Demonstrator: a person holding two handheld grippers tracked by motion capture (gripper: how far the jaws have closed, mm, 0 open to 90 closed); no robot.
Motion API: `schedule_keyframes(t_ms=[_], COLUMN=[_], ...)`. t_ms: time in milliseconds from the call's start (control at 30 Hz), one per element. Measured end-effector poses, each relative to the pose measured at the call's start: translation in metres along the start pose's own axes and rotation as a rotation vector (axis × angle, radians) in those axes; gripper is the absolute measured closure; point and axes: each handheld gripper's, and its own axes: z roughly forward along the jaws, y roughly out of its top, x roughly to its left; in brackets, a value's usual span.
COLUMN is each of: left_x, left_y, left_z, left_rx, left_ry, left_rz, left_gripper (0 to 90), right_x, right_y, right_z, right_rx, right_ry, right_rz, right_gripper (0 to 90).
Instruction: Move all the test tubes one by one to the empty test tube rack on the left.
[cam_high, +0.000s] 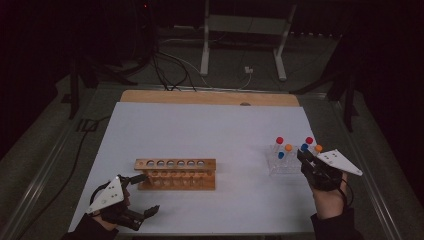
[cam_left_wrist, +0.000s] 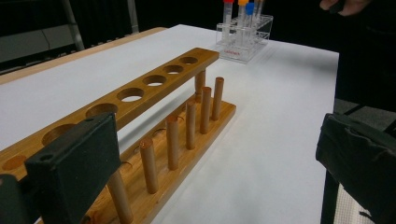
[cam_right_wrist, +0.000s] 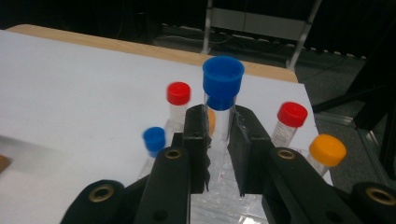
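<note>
Item: blue tube (cam_right_wrist: 222, 100), which my right tool (cam_right_wrist: 218, 140) clenched over the clear rack (cam_high: 280, 167); left tool (cam_high: 142, 195) released; wooden rack (cam_high: 176, 173) unfilled.

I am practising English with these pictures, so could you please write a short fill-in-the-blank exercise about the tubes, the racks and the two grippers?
1. The right gripper is shut on a tube with a ____ cap.
2. The holes of the wooden rack hold ____ tubes.
3. The other capped tubes stand in a ____ plastic rack.
4. The jaws of the left gripper, beside the wooden rack, stand ____.

Missing words: blue; no; clear; open
</note>
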Motion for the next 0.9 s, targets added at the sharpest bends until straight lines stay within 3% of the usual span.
schedule_keyframes(t_ms=[267, 300, 333, 900], left_x=[-0.001, 0.000, 0.001, -0.006], left_y=[0.002, 0.004, 0.004, 0.012], left_z=[0.000, -0.002, -0.003, 0.004], left_rx=[0.016, -0.007, -0.021, 0.036], left_ry=[-0.001, -0.032, -0.035, 0.002], left_rz=[-0.006, -0.045, -0.057, -0.009], left_gripper=[0.4, 0.4, 0.4, 0.4], right_x=[0.016, 0.018, 0.021, 0.061], right_y=[0.006, 0.006, 0.007, 0.004], right_z=[-0.011, -0.012, -0.012, -0.004], right_rx=[-0.006, -0.006, -0.008, 0.029], right_ry=[0.065, 0.077, 0.090, 0.240], right_rz=[-0.028, -0.030, -0.031, -0.091], right_gripper=[76.7, 76.7, 76.7, 76.7])
